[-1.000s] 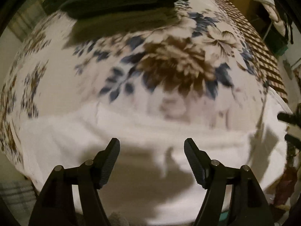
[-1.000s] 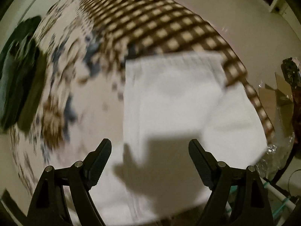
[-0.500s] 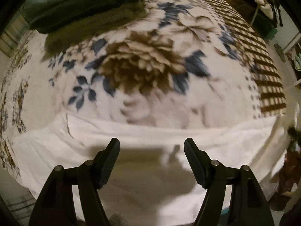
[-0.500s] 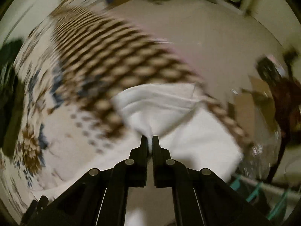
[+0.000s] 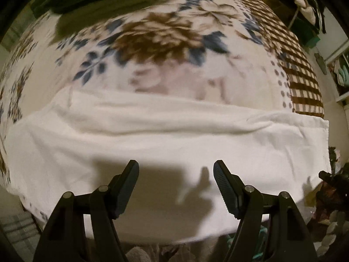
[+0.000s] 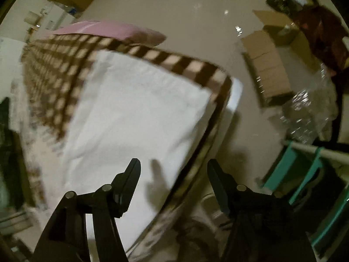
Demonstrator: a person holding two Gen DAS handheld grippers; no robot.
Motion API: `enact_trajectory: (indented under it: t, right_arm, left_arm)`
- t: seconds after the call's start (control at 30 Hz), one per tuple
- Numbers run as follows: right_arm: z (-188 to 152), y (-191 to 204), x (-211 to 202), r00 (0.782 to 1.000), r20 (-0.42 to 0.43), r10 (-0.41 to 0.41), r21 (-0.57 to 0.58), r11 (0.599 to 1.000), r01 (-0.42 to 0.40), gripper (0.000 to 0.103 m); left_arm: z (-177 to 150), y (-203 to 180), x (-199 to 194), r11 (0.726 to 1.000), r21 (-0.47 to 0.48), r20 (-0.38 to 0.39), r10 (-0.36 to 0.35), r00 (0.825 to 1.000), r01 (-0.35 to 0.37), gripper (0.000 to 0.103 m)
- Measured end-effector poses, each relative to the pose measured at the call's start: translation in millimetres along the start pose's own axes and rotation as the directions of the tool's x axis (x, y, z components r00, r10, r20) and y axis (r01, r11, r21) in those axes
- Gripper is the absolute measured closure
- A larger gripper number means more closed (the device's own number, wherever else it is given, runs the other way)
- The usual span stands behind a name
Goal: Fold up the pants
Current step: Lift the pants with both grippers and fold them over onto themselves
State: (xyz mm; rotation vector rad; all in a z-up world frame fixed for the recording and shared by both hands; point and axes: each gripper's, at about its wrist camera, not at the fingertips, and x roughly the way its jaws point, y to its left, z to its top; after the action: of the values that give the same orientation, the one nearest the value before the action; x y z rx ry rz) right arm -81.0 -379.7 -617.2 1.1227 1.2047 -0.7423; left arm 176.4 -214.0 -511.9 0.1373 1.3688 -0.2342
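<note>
While white pants point(image 5: 165, 137) lie on floral blanket point(image 5: 157, 37) | L gripper point(image 5: 176, 187) & R gripper point(image 6: 173, 184) fingers apart, empty | cardboard box point(image 6: 267, 65) on floor

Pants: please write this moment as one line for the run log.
pants: white, flat on blanket | left claw: open, empty, above pants | right claw: open, empty, over bed edge

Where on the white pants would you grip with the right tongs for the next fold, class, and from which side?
Probably at the end of the white pants nearest the checked edge of the blanket. Come in low from the bed's edge: that end lies flat with a free edge there, and the open right tongs hang just off that side, holding nothing.
</note>
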Motion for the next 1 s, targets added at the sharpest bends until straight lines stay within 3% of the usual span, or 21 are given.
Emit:
enact_trajectory:
  t: [0.1, 0.2, 0.33, 0.4, 0.53, 0.57, 0.73, 0.8, 0.87, 0.9, 0.93, 0.97, 1.0]
  right_arm:
    - [-41.3, 30.8, -4.9, 0.995, -0.088, 0.049, -0.097, 0.994, -0.057, 0.037]
    - [-95.7, 58.6, 8.7, 0.974, -0.208, 0.087, -0.161, 0.980, -0.122, 0.037]
    - [-161.8, 84.2, 43.8, 0.914, -0.360, 0.187, -0.070, 0.972, -0.226, 0.037]
    - [-187.8, 101.3, 59.0, 0.904, -0.384, 0.190, -0.068, 0.970, -0.232, 0.037]
    - [-223.5, 124.1, 86.2, 0.904, -0.396, 0.163, -0.077, 0.975, -0.209, 0.039]
    - [-230.8, 130.1, 89.6, 0.902, -0.399, 0.163, -0.071, 0.976, -0.207, 0.043]
    - [-267.5, 156.5, 93.6, 0.892, -0.427, 0.146, -0.088, 0.976, -0.201, 0.055]
    - [-283.9, 166.7, 96.8, 0.889, -0.438, 0.129, -0.123, 0.972, -0.202, 0.055]
    - [-285.5, 175.7, 105.2, 0.888, -0.444, 0.124, -0.127, 0.972, -0.199, 0.055]
    - [-287.2, 176.5, 108.2, 0.885, -0.449, 0.126, -0.119, 0.973, -0.199, 0.055]
    - [-289.9, 177.2, 111.0, 0.882, -0.452, 0.135, -0.105, 0.973, -0.203, 0.055]
    - [-289.8, 179.4, 115.5, 0.878, -0.457, 0.146, -0.088, 0.974, -0.208, 0.055]
    - [-291.8, 180.2, 118.2, 0.873, -0.461, 0.156, -0.074, 0.974, -0.213, 0.056]
  left_arm:
    - [-21.4, 43.5, -16.7, 0.998, -0.062, -0.016, 0.006, 1.000, -0.007, 0.034]
    - [-47.2, 99.6, -28.9, 0.988, -0.148, -0.036, 0.042, 0.998, -0.047, 0.034]
    - [-77.5, 184.6, -32.2, 0.951, -0.289, -0.078, 0.090, 0.993, -0.109, 0.034]
    - [-91.8, 233.8, -29.4, 0.913, -0.391, -0.097, 0.082, 0.992, -0.114, 0.034]
    - [-109.6, 316.3, -18.3, 0.815, -0.564, -0.133, 0.071, 0.989, -0.135, 0.034]
    - [-111.1, 330.5, -16.5, 0.794, -0.593, -0.132, 0.072, 0.989, -0.137, 0.034]
    - [-118.9, 380.2, -3.1, 0.706, -0.699, -0.143, 0.015, 0.990, -0.111, 0.035]
    - [-124.6, 397.4, 2.8, 0.669, -0.739, -0.123, -0.018, 0.992, -0.079, 0.035]
    - [-129.8, 412.1, 9.1, 0.647, -0.760, -0.106, -0.035, 0.994, -0.059, 0.037]
    - [-131.7, 420.9, 12.3, 0.637, -0.769, -0.095, -0.047, 0.994, -0.044, 0.040]
    - [-131.2, 428.0, 15.9, 0.627, -0.778, -0.088, -0.054, 0.995, -0.035, 0.053]
    - [-132.6, 432.3, 19.8, 0.614, -0.789, -0.075, -0.061, 0.995, -0.021, 0.075]
    - [-134.2, 436.5, 23.0, 0.605, -0.796, -0.060, -0.068, 0.996, -0.007, 0.081]
